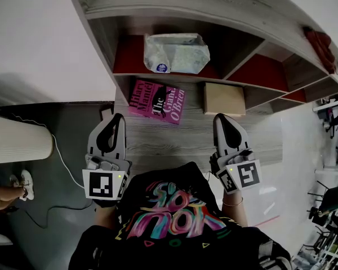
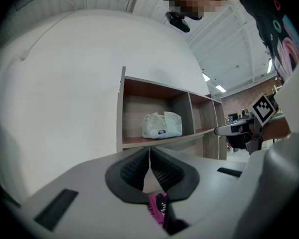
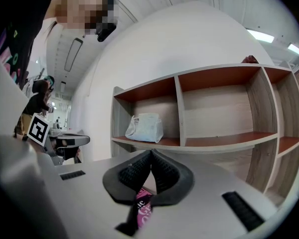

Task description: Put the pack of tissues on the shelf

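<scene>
The pack of tissues, a pale crinkled plastic pack with a blue round label, lies in the leftmost compartment of the wooden shelf. The same pack is straight ahead in the left gripper view, and the tissues stand left of centre in the right gripper view. My left gripper is over the table's near left, jaws shut and empty. My right gripper is level with it on the right, also shut with nothing held. Both are well short of the shelf.
A pink book and a tan cardboard box lie on the wooden table between the grippers and the shelf. A dark red object rests on the shelf's top at right. A white cylinder and cable are at left.
</scene>
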`<state>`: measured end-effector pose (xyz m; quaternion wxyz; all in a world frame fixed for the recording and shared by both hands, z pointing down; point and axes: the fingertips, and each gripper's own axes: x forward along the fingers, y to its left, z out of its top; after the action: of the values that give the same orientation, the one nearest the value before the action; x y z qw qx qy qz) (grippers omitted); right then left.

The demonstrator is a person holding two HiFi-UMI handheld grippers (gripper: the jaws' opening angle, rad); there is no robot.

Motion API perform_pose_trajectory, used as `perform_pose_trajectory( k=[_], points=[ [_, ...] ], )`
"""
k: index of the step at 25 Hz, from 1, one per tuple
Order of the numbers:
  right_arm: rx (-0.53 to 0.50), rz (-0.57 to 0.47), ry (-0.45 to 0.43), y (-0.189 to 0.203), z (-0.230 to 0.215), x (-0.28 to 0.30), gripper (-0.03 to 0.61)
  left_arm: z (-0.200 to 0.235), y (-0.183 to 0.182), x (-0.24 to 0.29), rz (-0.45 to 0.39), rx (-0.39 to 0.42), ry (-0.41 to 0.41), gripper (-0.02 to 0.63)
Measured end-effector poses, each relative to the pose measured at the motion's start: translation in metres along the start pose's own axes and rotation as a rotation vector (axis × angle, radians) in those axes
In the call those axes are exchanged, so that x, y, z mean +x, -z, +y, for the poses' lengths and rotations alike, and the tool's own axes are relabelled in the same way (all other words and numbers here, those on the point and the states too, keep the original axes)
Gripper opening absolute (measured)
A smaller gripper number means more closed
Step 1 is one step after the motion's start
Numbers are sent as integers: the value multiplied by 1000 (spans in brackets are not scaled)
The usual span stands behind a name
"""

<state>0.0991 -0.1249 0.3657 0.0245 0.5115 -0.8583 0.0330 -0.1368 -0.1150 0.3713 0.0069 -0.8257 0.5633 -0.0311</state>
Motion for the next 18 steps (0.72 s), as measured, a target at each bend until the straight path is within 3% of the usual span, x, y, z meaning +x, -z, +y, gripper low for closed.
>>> perform_pose_trajectory(
  k=[18],
  points=[
    [-3,10,-9,5,1,0,17,-2,0,-3,1,3,2,32]
  ],
)
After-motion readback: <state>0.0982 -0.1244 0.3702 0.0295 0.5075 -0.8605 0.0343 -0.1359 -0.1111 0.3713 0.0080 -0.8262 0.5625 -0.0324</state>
